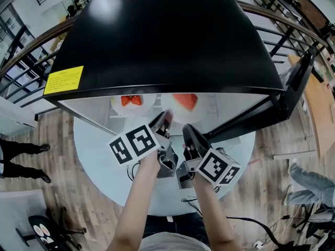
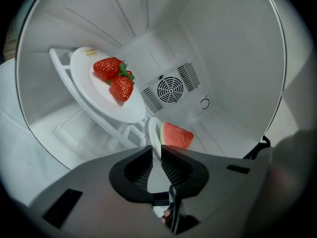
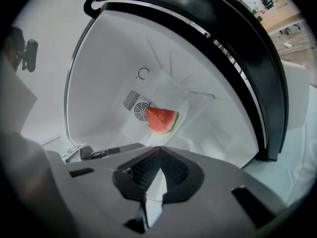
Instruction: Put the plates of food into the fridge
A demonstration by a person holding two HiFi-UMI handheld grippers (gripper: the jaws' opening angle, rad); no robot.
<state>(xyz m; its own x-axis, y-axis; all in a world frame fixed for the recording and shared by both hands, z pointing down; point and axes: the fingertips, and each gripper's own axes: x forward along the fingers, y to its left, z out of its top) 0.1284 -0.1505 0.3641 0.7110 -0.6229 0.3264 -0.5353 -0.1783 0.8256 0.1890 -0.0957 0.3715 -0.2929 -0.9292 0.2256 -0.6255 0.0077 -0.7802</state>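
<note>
A black mini fridge point(image 1: 157, 41) stands open on the round table. Inside it, a white plate point(image 2: 84, 78) with two strawberries point(image 2: 113, 76) rests on a white rack at the left. To its right is a plate point(image 2: 154, 133) carrying a watermelon slice point(image 2: 174, 135). My left gripper point(image 2: 156, 150) reaches into the opening point(image 1: 167, 115), and that plate's near rim runs into the narrow gap between its jaws. Just outside the opening, my right gripper point(image 1: 187, 129) is shut and empty point(image 3: 158, 148), pointing at the watermelon point(image 3: 161, 119).
The fridge door point(image 1: 293, 88) hangs open at the right. A round fan vent point(image 2: 170, 89) sits in the fridge's back wall. The pale round table point(image 1: 94, 150) carries the fridge, and cables lie at its near edge. People's legs stand at the left point(image 1: 15, 156) and right point(image 1: 309, 187).
</note>
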